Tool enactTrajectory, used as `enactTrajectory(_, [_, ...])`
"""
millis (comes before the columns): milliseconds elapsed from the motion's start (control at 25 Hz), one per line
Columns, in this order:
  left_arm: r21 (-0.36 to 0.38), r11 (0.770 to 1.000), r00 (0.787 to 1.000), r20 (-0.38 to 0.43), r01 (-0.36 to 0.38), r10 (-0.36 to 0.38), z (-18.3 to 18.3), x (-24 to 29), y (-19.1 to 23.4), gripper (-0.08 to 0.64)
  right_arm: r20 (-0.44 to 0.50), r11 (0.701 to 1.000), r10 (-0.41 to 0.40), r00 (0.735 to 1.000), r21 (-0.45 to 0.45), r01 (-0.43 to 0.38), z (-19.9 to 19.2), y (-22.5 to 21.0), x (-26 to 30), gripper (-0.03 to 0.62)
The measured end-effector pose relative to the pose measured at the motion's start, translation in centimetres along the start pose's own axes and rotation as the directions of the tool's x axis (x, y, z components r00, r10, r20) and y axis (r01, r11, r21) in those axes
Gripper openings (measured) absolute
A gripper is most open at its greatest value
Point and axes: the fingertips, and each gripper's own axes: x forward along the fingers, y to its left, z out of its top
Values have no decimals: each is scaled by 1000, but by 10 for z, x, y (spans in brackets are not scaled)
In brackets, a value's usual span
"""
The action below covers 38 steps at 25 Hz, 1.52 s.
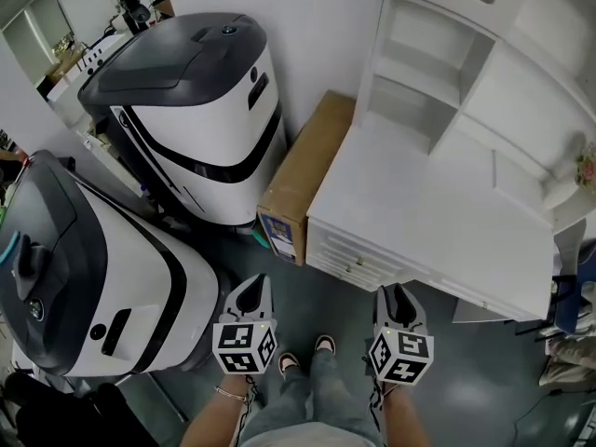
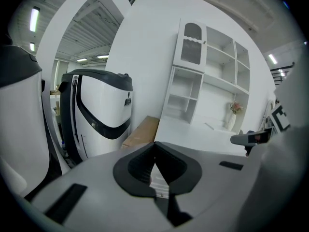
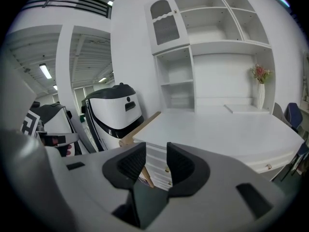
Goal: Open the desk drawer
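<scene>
A white desk (image 1: 424, 222) with a shelf hutch stands at the right of the head view. Its stack of shallow drawers (image 1: 357, 262) faces me at the desk's front left corner, all pushed in. My right gripper (image 1: 399, 294) hovers just in front of the desk's front edge, to the right of the drawers and apart from them. In the right gripper view this gripper (image 3: 156, 151) is open, with nothing between the pads and the drawer fronts (image 3: 158, 170) showing through the gap. My left gripper (image 1: 253, 285) is over the floor left of the drawers. Its tips (image 2: 154, 145) meet, shut on nothing.
A cardboard box (image 1: 307, 175) leans against the desk's left side. Two large white and grey machines (image 1: 200, 101) (image 1: 84, 287) crowd the left. A flower vase (image 3: 260, 79) stands on the desk's far end, a blue chair (image 1: 568, 296) beyond it. The person's feet (image 1: 303, 352) are on grey floor.
</scene>
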Motion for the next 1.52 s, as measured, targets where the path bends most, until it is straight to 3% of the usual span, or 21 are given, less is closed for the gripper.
enactTrajectory(480, [-32,999,993,-113,-29,26,-89,54,21,15,-79,1000,20,997,-4,-20,-57,-9,76,137])
enactTrajectory(680, [-46,998,987,-157,-37,29,-150,76,36,15,-142,1000,18,990,-6,-19,-113,-11,112,138])
enactTrajectory(1240, [-86,983,962,-234,-164,140,-312,101,111,15,-237,999,4,971,-36,-13,-275,-1,201,140])
enactTrajectory(1520, [-91,978,950,-270,-188,157,-362,97,123,15,-278,999,-31,960,-41,20,-327,-3,219,138])
